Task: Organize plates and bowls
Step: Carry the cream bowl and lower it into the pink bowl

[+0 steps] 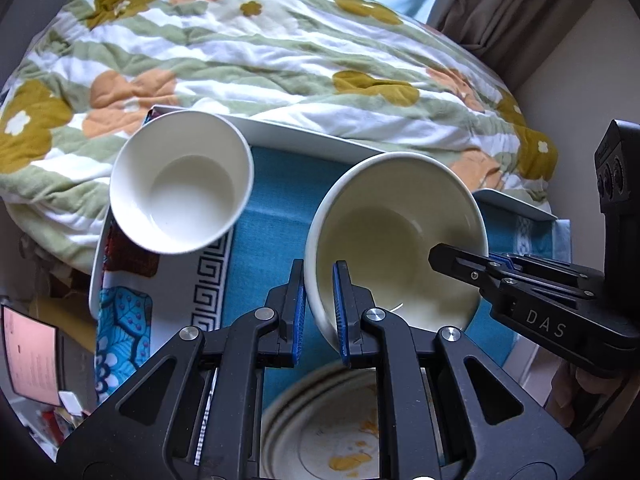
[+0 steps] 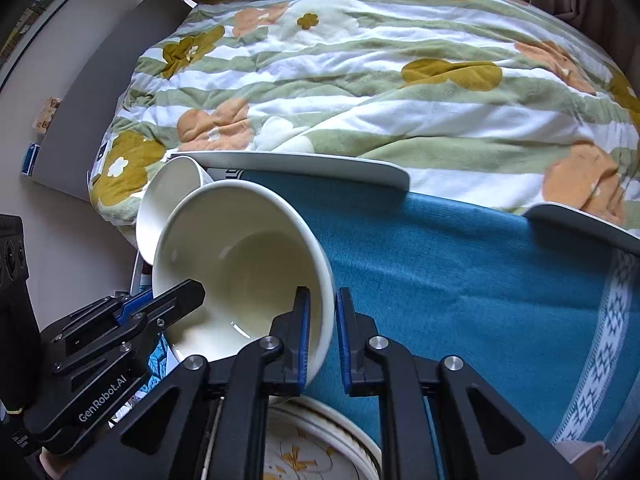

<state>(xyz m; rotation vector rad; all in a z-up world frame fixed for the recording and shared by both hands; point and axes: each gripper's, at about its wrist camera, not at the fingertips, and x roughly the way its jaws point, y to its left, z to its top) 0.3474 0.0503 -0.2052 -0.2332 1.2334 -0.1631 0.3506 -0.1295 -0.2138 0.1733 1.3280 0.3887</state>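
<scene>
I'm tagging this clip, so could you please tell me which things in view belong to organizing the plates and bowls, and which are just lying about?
Part of the job:
- large bowl, gripped at its rim by the left gripper and right gripper
- smaller bowl
- stacked plates below
- white tray

Just lying about:
- floral blanket
- blue cloth
- curtain

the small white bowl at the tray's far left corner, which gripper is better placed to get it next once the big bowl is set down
Left. The small white bowl sits beside the big bowl on the left gripper side; the right gripper grips the opposite rim, with the big bowl between.
</scene>
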